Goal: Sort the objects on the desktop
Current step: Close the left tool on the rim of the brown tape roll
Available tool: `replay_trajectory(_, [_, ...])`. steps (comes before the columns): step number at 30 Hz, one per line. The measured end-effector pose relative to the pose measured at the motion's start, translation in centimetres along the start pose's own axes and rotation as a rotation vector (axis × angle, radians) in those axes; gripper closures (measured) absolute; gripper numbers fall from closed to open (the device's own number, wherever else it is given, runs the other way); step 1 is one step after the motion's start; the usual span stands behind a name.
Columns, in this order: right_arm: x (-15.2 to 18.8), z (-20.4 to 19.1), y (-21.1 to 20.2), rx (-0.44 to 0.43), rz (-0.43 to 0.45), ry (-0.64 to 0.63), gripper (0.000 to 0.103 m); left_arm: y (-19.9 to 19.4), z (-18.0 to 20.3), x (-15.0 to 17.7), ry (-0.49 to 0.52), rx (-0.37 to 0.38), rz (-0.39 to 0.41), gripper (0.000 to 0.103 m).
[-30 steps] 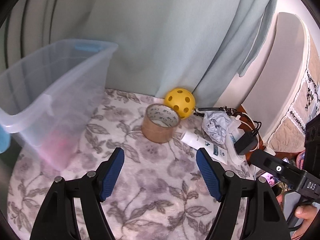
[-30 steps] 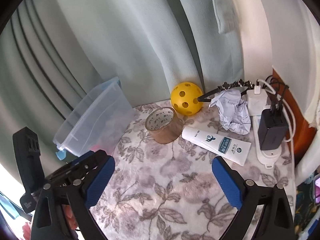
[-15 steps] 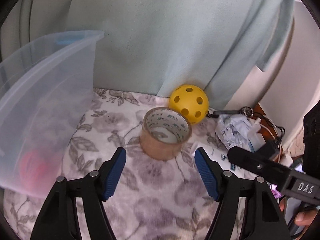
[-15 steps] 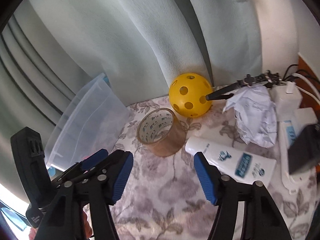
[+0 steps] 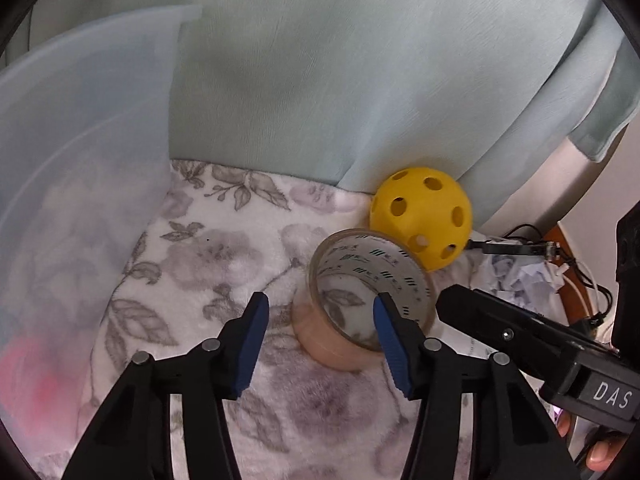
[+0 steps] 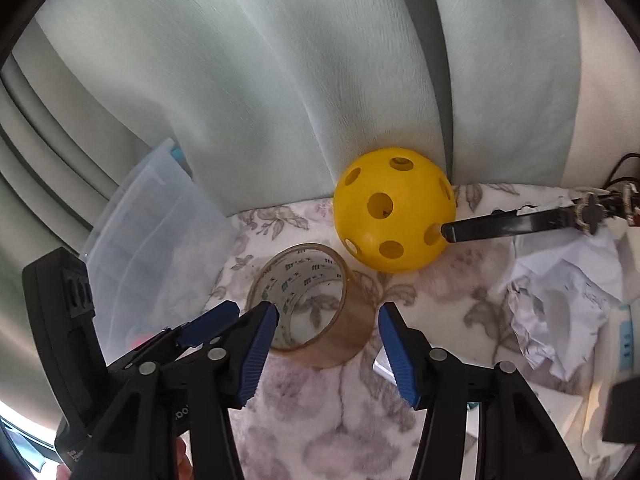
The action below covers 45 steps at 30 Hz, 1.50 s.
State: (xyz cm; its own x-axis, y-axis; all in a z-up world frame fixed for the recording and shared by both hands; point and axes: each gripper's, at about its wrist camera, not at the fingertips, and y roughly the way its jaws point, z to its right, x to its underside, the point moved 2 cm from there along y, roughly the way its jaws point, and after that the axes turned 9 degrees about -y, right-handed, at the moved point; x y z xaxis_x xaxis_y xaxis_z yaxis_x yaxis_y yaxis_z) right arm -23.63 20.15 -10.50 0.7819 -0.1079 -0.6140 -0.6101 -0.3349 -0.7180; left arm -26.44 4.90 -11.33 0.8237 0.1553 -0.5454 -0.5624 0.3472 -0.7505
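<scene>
A roll of brown tape (image 5: 352,264) lies on the floral cloth (image 5: 224,264), with a yellow holed ball (image 5: 420,216) just behind it. My left gripper (image 5: 320,300) is open; its right finger (image 5: 394,348) stands in front of the roll's hole and its left finger is off to the roll's left. In the right wrist view my right gripper (image 6: 328,310) is open, and the tape roll (image 6: 316,276) sits between its fingers, just ahead of the tips. The yellow ball (image 6: 394,214) rests against the curtain.
A clear plastic bin (image 5: 80,160) with something pink-red inside fills the left side. Crumpled paper (image 6: 560,304), a black clip (image 6: 520,222), a white tube (image 6: 384,366) and cables lie to the right. The left gripper (image 6: 208,322) shows beside my right one.
Both grippers have moved forward and down toward the tape roll, which now looks much larger. The right gripper's fingers stand closer together than one second ago.
</scene>
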Motion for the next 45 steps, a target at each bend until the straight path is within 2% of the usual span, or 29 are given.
replay_trajectory(3, [-0.1, 0.3, 1.0, 0.002, -0.02, 0.005, 0.053, 0.7, -0.1, 0.0, -0.006, 0.001, -0.009, 0.058])
replay_trajectory(11, [-0.2, 1.2, 2.7, 0.014, -0.046, 0.024, 0.068, 1.9, 0.0, -0.2, -0.003, 0.0, -0.02, 0.061])
replay_trajectory(15, [-0.2, 1.4, 3.3, 0.006, -0.059, 0.035, 0.075, 2.1, 0.3, -0.2, 0.004, 0.002, -0.019, 0.071])
replay_trajectory(17, [-0.2, 1.4, 3.3, 0.0, -0.058, 0.034, 0.08, 2.1, 0.4, -0.2, 0.007, -0.001, -0.016, 0.071])
replay_trajectory(31, [0.8, 1.0, 1.0, 0.008, -0.011, 0.031, 0.086, 0.3, 0.4, 0.2, 0.001, -0.015, 0.018, 0.086])
replay_trajectory(45, [1.4, -1.0, -2.6, 0.011, 0.055, 0.015, 0.086, -3.7, 1.6, 0.8, 0.019, -0.008, 0.078, 0.087])
